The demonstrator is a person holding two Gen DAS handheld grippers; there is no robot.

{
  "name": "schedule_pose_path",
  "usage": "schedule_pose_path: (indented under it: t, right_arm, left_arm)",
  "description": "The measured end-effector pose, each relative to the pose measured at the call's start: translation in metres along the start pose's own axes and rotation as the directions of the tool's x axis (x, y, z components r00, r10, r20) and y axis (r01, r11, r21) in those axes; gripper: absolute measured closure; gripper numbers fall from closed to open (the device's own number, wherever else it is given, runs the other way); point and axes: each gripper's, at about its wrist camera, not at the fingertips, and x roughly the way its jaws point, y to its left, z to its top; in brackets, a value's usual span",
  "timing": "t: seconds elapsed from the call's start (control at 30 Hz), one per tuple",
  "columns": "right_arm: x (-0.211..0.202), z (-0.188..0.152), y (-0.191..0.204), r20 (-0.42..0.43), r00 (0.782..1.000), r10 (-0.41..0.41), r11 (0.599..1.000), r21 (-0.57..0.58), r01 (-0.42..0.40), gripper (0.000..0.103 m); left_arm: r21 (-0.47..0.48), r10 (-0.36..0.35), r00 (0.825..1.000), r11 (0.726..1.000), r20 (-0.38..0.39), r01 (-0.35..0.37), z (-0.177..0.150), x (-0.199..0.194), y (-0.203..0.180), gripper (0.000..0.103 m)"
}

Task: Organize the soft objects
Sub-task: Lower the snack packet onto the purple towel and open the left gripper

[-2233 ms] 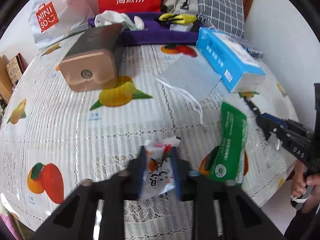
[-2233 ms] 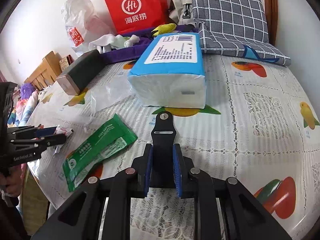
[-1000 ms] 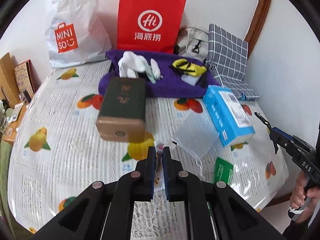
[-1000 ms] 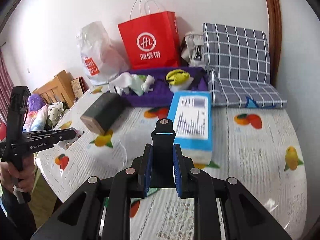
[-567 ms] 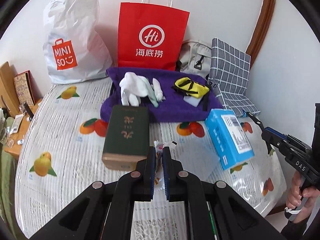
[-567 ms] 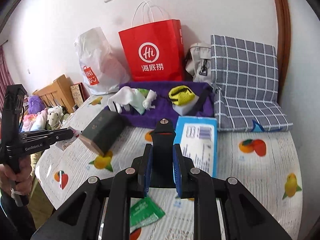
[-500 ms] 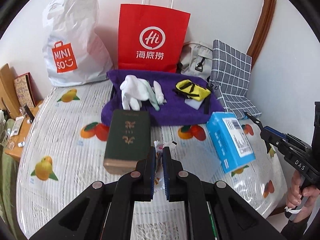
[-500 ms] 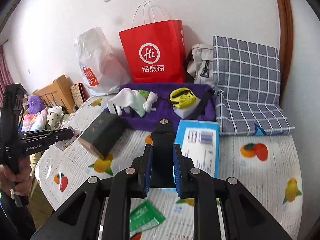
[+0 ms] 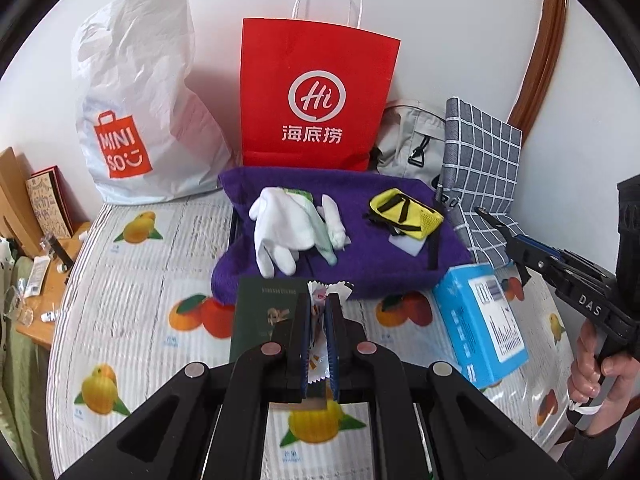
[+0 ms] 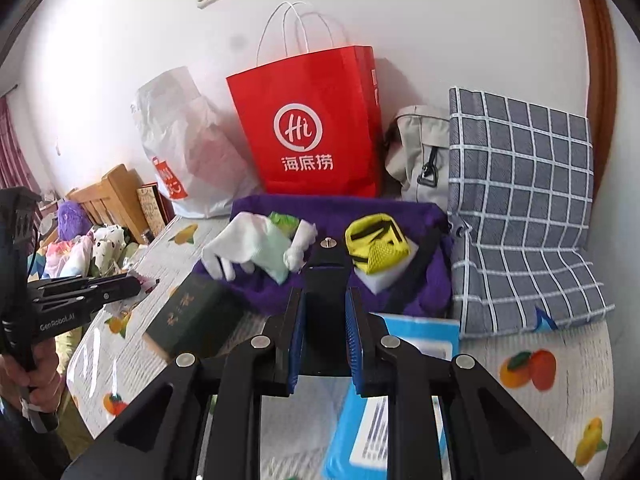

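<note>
Green box (image 9: 266, 316) before crowded purple cloth (image 9: 372, 264)

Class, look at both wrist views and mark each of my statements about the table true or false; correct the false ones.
1. The left claw is shut on a small crinkled packet. True.
2. The white gloves lie on the purple cloth. True.
3. The red paper bag lies flat on the table. False: it stands upright against the wall, behind the purple cloth.
4. The right claw grips the blue tissue pack. False: it is closed on a black clip; the pack lies on the table.
5. The yellow mesh pouch sits on the purple cloth. True.
</note>
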Motion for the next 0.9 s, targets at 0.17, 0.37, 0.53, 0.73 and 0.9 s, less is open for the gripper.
schedule_pose_path:
  t: [0.17,0.37,0.53,0.73,0.9]
  right_arm:
    - [0.021,0.017,-0.007,-0.002,1.0,0.005,1.0,0.005,-0.005,0.083]
    - [0.05,0.04,-0.012,-0.002,1.0,0.031,0.999,0.012,-0.031,0.083]
    - [0.076,0.054,-0.011,-0.013,0.999,0.046,0.999,0.0,-0.046,0.083]
    - [0.113,0.059,-0.018,-0.061,0.997,0.054,0.998,0.017,-0.053,0.083]
    - [0.141,0.054,-0.029,-0.12,0.992,0.036,0.999,0.034,-0.033,0.083]
  left_arm:
    - [-0.017,-0.013,1.0,1.0,-0.001,0.013,0.019,0.013,0.006,0.095]
    - [-0.022,-0.019,1.0,1.0,-0.004,0.019,0.041,0.033,0.006,0.095]
    - [-0.021,-0.024,1.0,0.999,-0.012,0.024,0.057,0.053,0.004,0.095]
    - [-0.025,-0.036,0.998,0.999,-0.044,0.035,0.071,0.084,0.002,0.095]
    - [-0.02,-0.041,0.997,0.999,-0.061,0.04,0.079,0.107,0.0,0.095]
